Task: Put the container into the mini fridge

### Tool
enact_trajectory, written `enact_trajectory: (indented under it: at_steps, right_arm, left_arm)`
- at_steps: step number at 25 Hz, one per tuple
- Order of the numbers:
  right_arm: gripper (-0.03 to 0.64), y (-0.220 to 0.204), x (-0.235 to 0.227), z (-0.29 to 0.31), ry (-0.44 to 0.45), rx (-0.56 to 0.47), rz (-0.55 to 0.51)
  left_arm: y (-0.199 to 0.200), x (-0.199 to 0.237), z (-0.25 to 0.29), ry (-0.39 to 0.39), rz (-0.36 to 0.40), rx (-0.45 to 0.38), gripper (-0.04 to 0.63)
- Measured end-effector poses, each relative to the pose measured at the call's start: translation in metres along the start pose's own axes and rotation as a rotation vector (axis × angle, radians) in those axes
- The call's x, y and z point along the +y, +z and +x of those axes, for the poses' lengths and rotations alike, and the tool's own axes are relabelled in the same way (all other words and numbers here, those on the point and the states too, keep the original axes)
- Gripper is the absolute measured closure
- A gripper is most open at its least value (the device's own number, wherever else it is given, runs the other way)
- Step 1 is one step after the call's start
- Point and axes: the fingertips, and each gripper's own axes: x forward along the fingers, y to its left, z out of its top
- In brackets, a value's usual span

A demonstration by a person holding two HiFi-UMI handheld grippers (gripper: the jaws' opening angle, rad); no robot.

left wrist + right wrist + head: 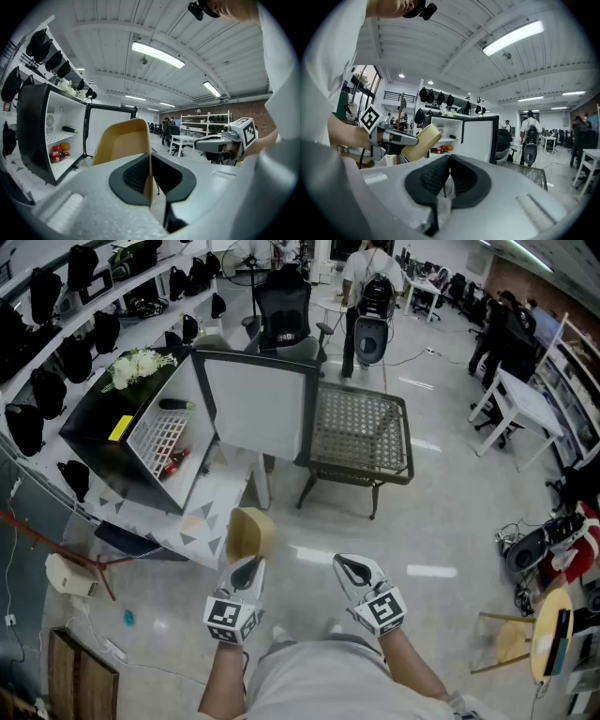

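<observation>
there is one left gripper [247, 568], one right gripper [353, 569], one container [251, 532], one mini fridge [94, 420] and one wicker table [361, 423].

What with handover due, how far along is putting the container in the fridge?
Done: the door of the fridge stands open. In hand: the left gripper is shut on the container, short of the fridge. Left: set it inside. The right gripper is shut, empty.

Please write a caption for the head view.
Left tool grips the tan container, facing the open mini fridge; right tool shut.
</observation>
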Motion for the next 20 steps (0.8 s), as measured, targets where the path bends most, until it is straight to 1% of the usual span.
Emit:
enact_trajectory:
  at_steps: [6,9,14,20]
  right_arm:
    - [0.614,0.0,0.016,0.021,-0.002,0.026,-0.018]
    - [0.614,0.001,0.026,0.034,0.001,0.041,-0.031]
    - [0.614,0.007,0.032,0.051,-0.03,0.029,-0.023]
    - [0.614,-0.008,0.025,0.066,-0.04,0.059,-0.016]
  left_arm:
    - [0.002,0.023,-0.013,-0.014,0.014,-0.006,0.573]
    - [0.002,0.038,-0.018,-0.016,-0.002,-0.019,0.573]
    - [-0.004,0.061,-0.022,-0.03,-0.025,-0.027,0.573]
    - [-0.015,0.078,-0.01,-0.024,-0.051,-0.01,0.572]
